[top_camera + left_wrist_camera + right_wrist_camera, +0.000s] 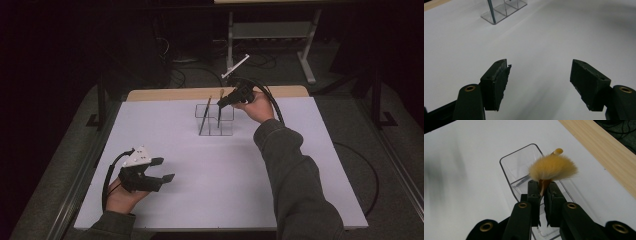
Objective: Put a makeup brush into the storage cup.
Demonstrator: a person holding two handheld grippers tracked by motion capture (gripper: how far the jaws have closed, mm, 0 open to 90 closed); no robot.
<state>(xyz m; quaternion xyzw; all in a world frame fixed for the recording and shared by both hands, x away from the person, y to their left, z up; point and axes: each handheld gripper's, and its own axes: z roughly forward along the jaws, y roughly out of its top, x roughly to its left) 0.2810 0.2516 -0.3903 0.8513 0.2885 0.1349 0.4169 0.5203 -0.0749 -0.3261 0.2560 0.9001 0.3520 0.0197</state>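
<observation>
A clear compartment organizer (222, 127) stands at the far middle of the white table (210, 185). My right gripper (222, 103) hovers just above it, shut on a makeup brush (552, 167) just below its fluffy tan bristles. The brush's dark handle (219, 117) hangs down into the organizer (510, 163). A second brush (205, 116) leans inside the organizer, and its tan end (558, 151) peeks out behind the bristles. My left gripper (167, 169) rests at the near left of the table, open, with nothing between its pads (499, 80). The organizer (504, 11) sits far ahead of it.
A strip of bare wood (170, 93) runs along the table's far edge behind the white sheet. Beyond it are a metal stand (272, 30) and cables on the dark floor. The right forearm's sleeve (295, 175) crosses the table's right half.
</observation>
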